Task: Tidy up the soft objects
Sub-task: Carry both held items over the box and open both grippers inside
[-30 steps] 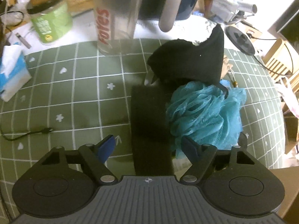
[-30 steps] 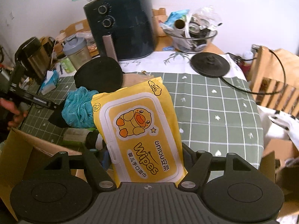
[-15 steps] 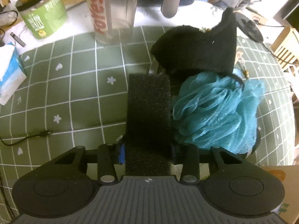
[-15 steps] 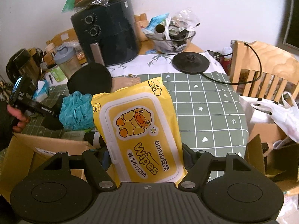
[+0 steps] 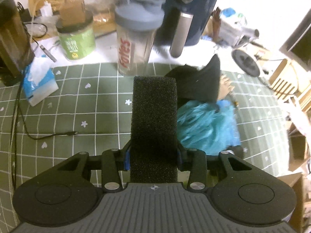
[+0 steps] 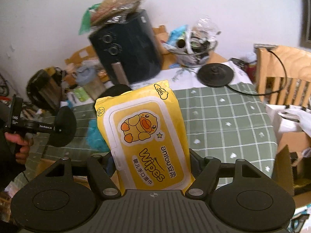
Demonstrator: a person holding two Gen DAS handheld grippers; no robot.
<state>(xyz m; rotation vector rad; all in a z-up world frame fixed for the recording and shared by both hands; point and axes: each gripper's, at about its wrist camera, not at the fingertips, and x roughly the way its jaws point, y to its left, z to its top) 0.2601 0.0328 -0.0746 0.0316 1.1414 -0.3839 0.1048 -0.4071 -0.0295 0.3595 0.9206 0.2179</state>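
Observation:
My left gripper (image 5: 153, 160) is shut on a black foam sponge block (image 5: 154, 122) and holds it above the green checked tablecloth (image 5: 77, 106). A teal mesh bath pouf (image 5: 208, 126) and a black cloth (image 5: 198, 83) lie to its right on the table. My right gripper (image 6: 151, 167) is shut on a yellow pack of wet wipes (image 6: 143, 132) with a duck picture, held high over the table. The left gripper with the sponge also shows at the left of the right wrist view (image 6: 58, 124), and the pouf (image 6: 95, 134) shows behind the pack.
A shaker bottle (image 5: 136, 36), green tub (image 5: 75, 36), tissue pack (image 5: 38, 83), dark air fryer (image 6: 126, 50), kettle base (image 6: 214, 73) and glass bowl of clutter (image 6: 196, 48) stand at the back. A thin cable (image 5: 38, 136) lies on the cloth. Cardboard box flaps (image 6: 283, 170) are below; a wooden chair (image 6: 283, 73) is right.
My left gripper closed on the black sponge and lifted it off the table. My right gripper rose higher with the wipes pack still held.

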